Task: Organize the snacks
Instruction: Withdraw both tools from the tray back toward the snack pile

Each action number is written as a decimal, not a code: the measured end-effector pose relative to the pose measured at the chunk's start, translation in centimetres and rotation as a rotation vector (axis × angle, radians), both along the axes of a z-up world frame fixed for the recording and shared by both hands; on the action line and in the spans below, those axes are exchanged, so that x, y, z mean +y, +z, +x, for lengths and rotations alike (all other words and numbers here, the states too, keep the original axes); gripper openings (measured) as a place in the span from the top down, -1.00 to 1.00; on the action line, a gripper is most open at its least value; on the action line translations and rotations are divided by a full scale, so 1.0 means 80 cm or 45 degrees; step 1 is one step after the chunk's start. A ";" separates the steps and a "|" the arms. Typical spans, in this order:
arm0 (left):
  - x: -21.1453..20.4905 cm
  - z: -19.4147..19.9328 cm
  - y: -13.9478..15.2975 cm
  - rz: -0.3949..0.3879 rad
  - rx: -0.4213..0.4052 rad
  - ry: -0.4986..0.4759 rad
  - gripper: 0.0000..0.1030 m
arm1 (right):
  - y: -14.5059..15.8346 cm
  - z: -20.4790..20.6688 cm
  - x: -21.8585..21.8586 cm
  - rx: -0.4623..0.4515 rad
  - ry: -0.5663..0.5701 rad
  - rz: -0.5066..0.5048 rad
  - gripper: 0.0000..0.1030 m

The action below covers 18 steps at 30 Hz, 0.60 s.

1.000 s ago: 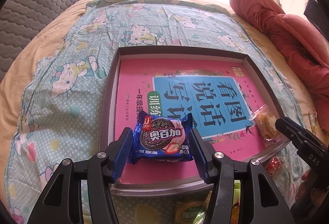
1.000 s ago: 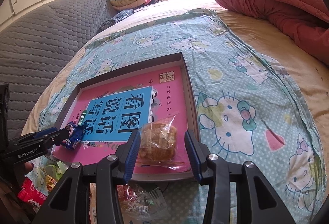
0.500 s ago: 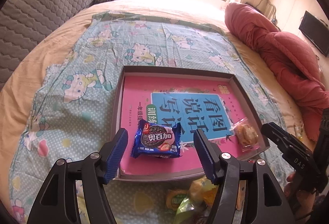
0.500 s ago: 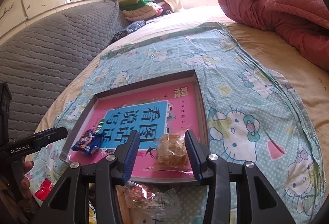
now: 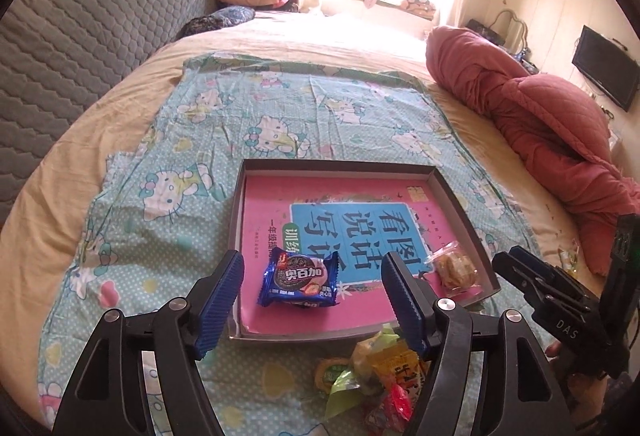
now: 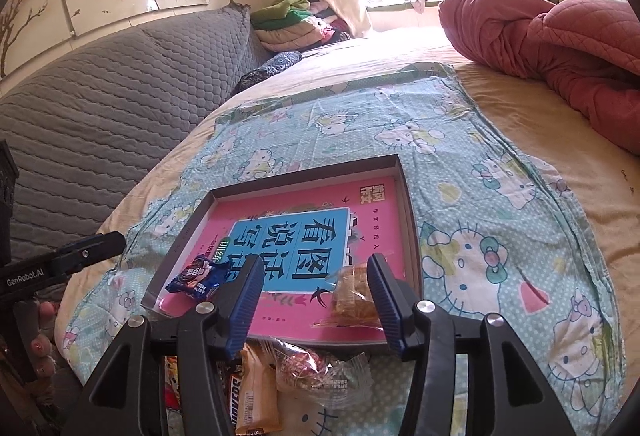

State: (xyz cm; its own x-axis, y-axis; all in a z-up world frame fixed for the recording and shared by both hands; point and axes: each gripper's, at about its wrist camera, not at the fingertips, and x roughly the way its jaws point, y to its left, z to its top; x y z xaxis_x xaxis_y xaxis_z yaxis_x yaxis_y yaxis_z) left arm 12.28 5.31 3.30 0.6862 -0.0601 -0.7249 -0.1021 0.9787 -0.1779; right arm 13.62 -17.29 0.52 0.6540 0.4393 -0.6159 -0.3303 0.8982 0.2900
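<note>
Both my tools now stand back from a shallow grey tray [image 5: 460, 204] on the bed's cartoon-cat sheet [image 5: 168, 196], each having let go of a snack. A second ago the fingers of my left tool [image 5: 312, 292] were touching the sides of the blue cookie packet [image 5: 299, 281]; now its jaws are opening, wide and clear of the packet on both sides, and the packet lies flat on the pink book cover [image 5: 320, 312] lining the tray, near the tray's front-left corner. In the right wrist view, my right tool [image 6: 316, 300] was close around the clear-wrapped pastry [image 6: 354, 296] a second ago; its jaws are opening too, moderately apart, and the pastry rests on the cover at the tray's front-right corner, its wrapper just beside the right finger, where I cannot tell whether they touch. Both cameras now sit higher and farther back than before, showing more of the tray and the loose pile of wrapped snacks [image 6: 280, 368] on the sheet just in front of it.
</note>
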 end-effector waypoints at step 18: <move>-0.007 -0.051 -0.002 0.025 0.001 -0.056 -0.46 | 0.020 -0.049 0.007 -0.015 0.018 -0.025 -0.18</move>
State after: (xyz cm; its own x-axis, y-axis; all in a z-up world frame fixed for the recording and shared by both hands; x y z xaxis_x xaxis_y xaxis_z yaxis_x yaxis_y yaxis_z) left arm 8.17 4.72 3.12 0.6824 -0.0760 -0.7270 -0.0589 0.9856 -0.1583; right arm 9.74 -16.75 2.09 0.6554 0.4364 -0.6164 -0.3462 0.8990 0.2683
